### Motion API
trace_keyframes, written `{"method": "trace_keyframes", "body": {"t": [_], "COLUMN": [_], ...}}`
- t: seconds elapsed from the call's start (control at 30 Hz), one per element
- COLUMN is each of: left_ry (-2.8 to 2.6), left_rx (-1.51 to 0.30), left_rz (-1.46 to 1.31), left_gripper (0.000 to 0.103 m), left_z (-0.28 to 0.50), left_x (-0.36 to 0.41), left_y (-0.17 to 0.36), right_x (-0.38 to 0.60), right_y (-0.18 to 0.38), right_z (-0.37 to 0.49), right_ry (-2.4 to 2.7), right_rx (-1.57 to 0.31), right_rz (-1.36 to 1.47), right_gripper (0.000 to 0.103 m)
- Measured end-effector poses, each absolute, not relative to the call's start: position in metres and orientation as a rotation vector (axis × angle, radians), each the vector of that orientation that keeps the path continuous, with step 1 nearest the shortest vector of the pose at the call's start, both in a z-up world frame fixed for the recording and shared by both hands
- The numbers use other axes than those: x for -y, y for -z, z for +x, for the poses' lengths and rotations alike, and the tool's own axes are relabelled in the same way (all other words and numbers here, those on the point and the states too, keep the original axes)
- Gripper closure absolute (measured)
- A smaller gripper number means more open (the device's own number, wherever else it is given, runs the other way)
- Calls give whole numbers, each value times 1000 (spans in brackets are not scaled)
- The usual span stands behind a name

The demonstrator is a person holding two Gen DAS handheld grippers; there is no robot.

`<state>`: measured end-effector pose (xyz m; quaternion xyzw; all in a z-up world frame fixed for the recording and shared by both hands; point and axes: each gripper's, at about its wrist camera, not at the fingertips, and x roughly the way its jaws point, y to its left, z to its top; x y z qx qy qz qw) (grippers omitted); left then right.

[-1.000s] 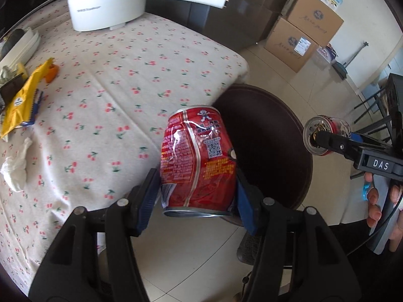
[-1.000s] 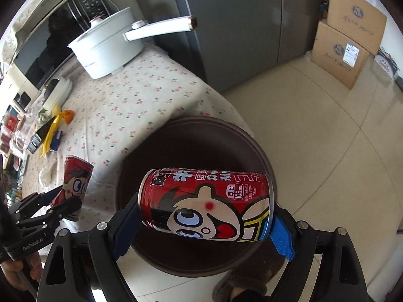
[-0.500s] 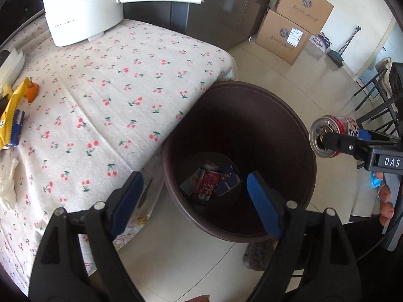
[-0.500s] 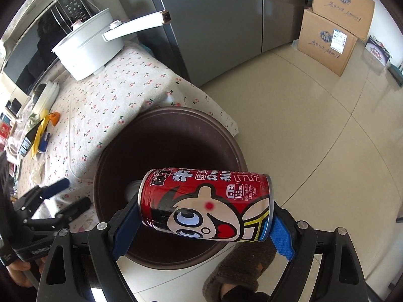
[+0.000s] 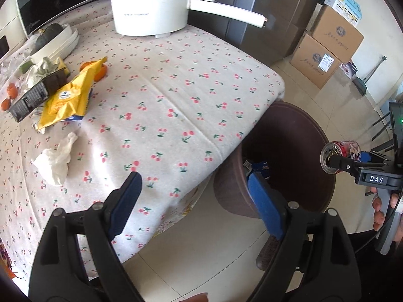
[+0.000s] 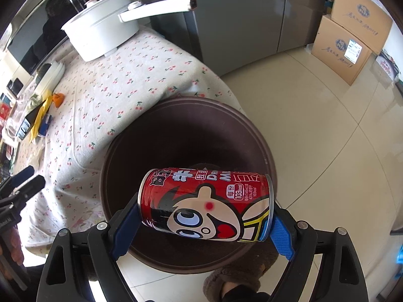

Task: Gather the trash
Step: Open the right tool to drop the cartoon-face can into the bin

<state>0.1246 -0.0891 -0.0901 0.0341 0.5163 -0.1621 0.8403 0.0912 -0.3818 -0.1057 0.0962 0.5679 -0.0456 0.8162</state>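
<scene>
While the right hand-held gripper (image 6: pixel 205 220) grips a can (image 6: pixel 206 205) above the bin (image 6: pixel 121 156), the left (image 5: pixel 194 201) gapes.

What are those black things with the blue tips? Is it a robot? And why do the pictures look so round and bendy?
It's not a robot. A person holds one grabbing tool in each hand, and each tool has a small camera looking along its two fingers. The camera's wide lens bends the picture.

One picture comes from the left tongs. They are open and hold nothing. In front of them is a table with a cherry-print cloth. On it lie a crumpled white tissue, a yellow snack bag and a big white pot with a long handle.

The other picture comes from the right tongs. They squeeze a red drink can with a cartoon face, lying sideways, above a round dark brown bin on the floor beside the table. My guess is that the can goes in next.
</scene>
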Motion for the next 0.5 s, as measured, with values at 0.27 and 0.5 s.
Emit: {"method": "trace_keyframes", "body": {"t": [0.27, 0.5], "left_ry": [280, 205], "left_rx": [-1084, -1074], "left_rz": [34, -22], "left_gripper": [15, 10], "left_z": [118, 113], "left_x": [47, 6], "left_y": [81, 74], "right_x": [358, 330], "right_y": [118, 111], "right_z": [108, 116], "right_ry": [96, 75], "right_rx": [-1274, -1254], "right_rz": [184, 165], "right_gripper": [13, 1]}}
